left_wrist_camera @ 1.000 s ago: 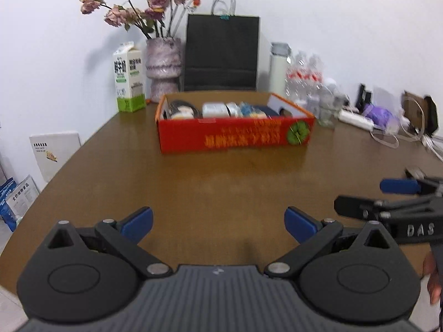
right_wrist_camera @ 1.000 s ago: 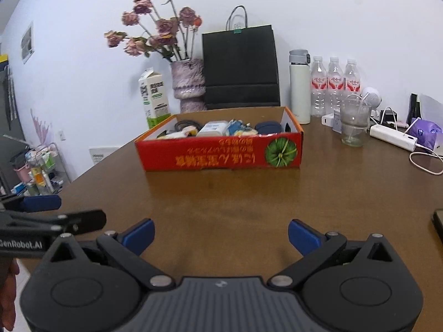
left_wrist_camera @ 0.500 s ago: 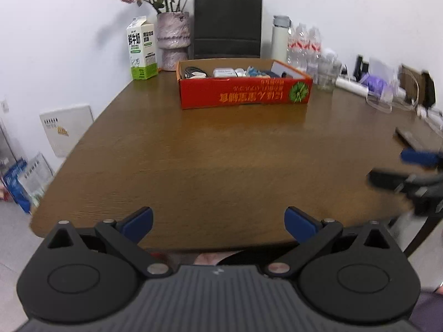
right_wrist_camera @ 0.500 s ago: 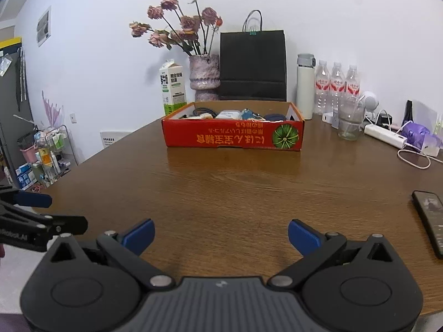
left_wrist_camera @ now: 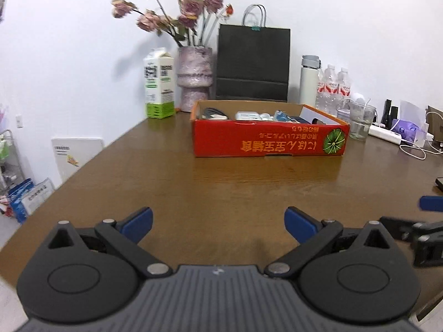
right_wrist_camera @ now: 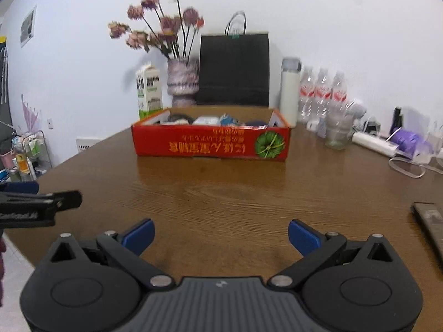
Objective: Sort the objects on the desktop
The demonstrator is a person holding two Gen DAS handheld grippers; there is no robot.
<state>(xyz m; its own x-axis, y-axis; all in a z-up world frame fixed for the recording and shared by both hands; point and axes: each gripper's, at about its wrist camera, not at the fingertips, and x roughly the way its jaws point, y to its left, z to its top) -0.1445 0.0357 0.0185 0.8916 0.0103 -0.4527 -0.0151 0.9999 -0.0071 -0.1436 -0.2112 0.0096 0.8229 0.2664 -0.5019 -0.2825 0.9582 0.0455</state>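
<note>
Moved back in over surface toward red box holding small items; both jaws spread, empty. Sorting stage unclear.

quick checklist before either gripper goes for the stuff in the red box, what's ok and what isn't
1. Left gripper open and holding nothing: ok.
2. Right gripper open and holding nothing: ok.
3. Bare table between both grippers and the red box: ok, nothing lies in the way.
4. Box top open, with objects inside: ok, but which object is which is hard to make out from this low angle: cannot tell.
5. Clearance on the right: not ok, a dark phone lies flat near the right gripper, and a glass stands close to the box's right end.
6. Grippers apart from each other: ok, side by side with a gap.
</note>
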